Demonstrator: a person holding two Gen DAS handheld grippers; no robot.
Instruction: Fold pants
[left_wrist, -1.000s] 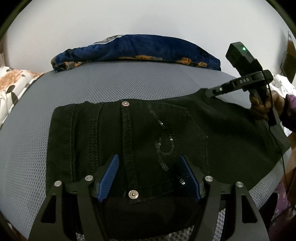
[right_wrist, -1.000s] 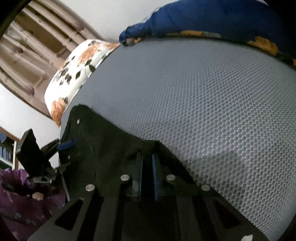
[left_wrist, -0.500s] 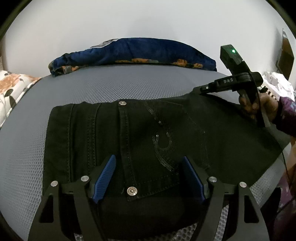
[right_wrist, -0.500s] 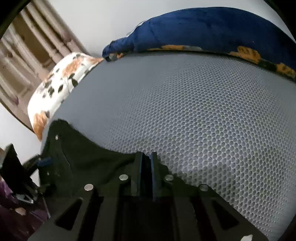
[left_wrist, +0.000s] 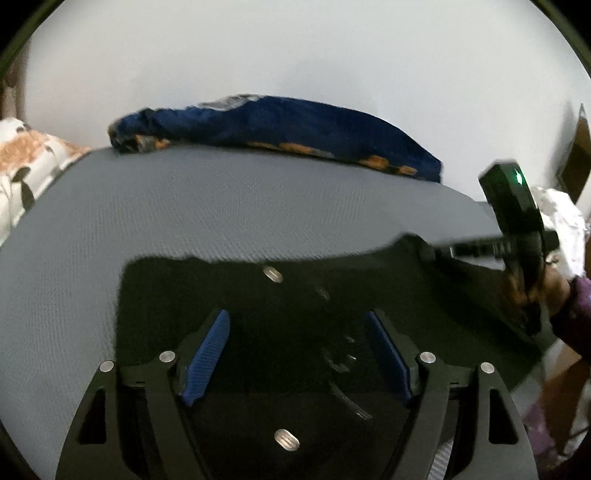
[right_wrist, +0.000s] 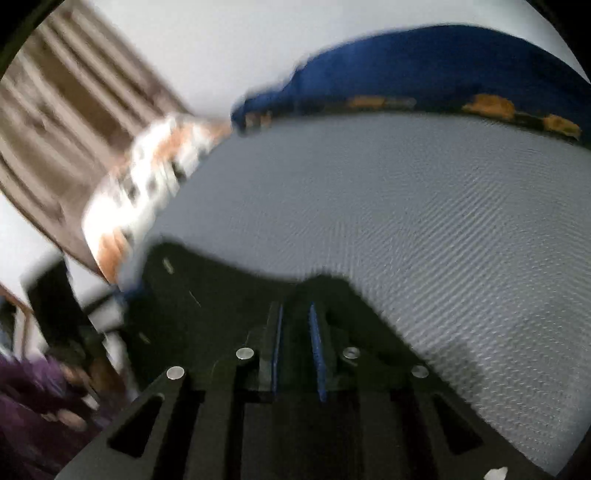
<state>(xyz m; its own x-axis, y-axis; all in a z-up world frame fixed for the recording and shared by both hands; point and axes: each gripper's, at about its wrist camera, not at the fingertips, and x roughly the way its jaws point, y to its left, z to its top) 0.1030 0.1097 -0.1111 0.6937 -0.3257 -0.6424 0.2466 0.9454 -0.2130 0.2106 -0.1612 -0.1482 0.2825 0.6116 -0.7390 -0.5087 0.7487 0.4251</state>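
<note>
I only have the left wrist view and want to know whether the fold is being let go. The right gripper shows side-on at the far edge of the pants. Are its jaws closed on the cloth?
Observer: In its own view the right gripper has just been opening. Its pads stand a narrow gap apart, with the black pants running between them, seemingly not pinched.
Operator: Does cloth stick out past its tips?
Observer: Yes, a small peak of the pants reaches just beyond the tips, on the grey mesh surface.
Operator: Anything past the floral pillow?
Observer: A wooden slatted panel stands beyond the floral pillow.
</note>
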